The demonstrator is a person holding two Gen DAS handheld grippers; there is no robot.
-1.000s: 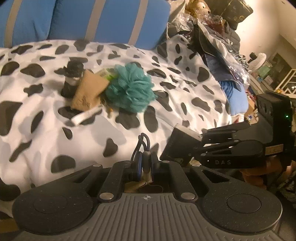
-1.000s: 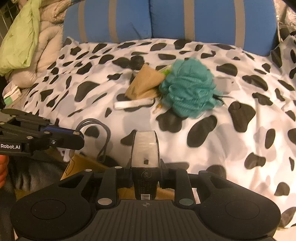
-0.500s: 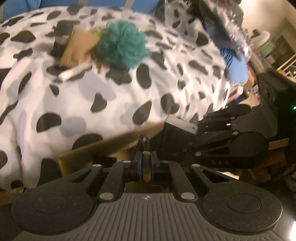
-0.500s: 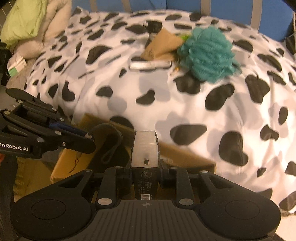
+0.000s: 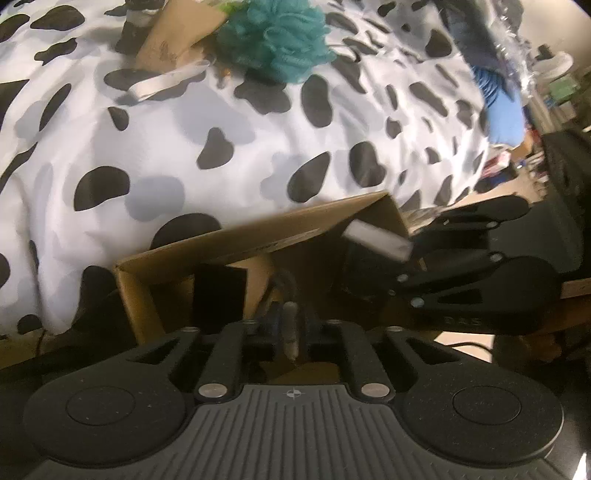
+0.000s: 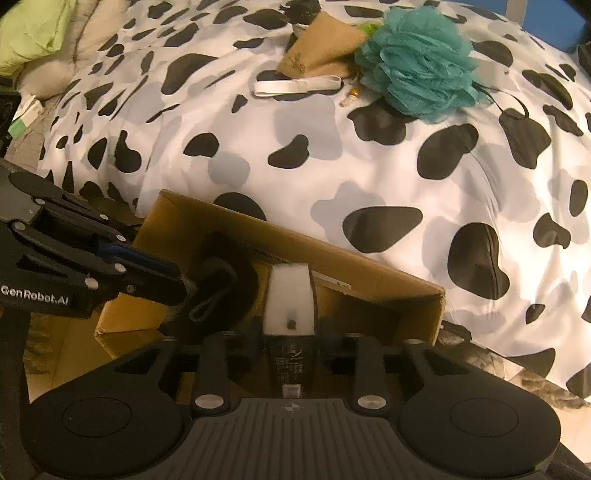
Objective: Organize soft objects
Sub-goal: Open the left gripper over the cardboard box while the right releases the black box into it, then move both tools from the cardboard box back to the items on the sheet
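Note:
My left gripper (image 5: 290, 325) is shut on a dark hair tie loop (image 5: 284, 286) and holds it over an open cardboard box (image 5: 258, 236) at the bed's edge; it shows in the right wrist view (image 6: 177, 286) with the loop (image 6: 218, 291) hanging from it. My right gripper (image 6: 290, 325) is shut on a black packet with a white end (image 6: 290, 299), also over the box (image 6: 369, 273); it shows in the left wrist view (image 5: 376, 240). A teal bath pouf (image 6: 419, 61), a tan pouch (image 6: 317, 46) and a white band (image 6: 295, 85) lie on the cow-print cover (image 6: 369, 166).
A black item (image 5: 138, 16) lies behind the tan pouch (image 5: 177, 33). A small bead (image 6: 351, 99) sits by the pouf (image 5: 273, 37). A green and beige blanket (image 6: 37, 37) is heaped at the left. Blue clutter (image 5: 502, 110) and shelves stand at the right.
Both grippers have dropped down from above the bed to the cardboard box at its edge, each still holding its item. The box has come fully into view.

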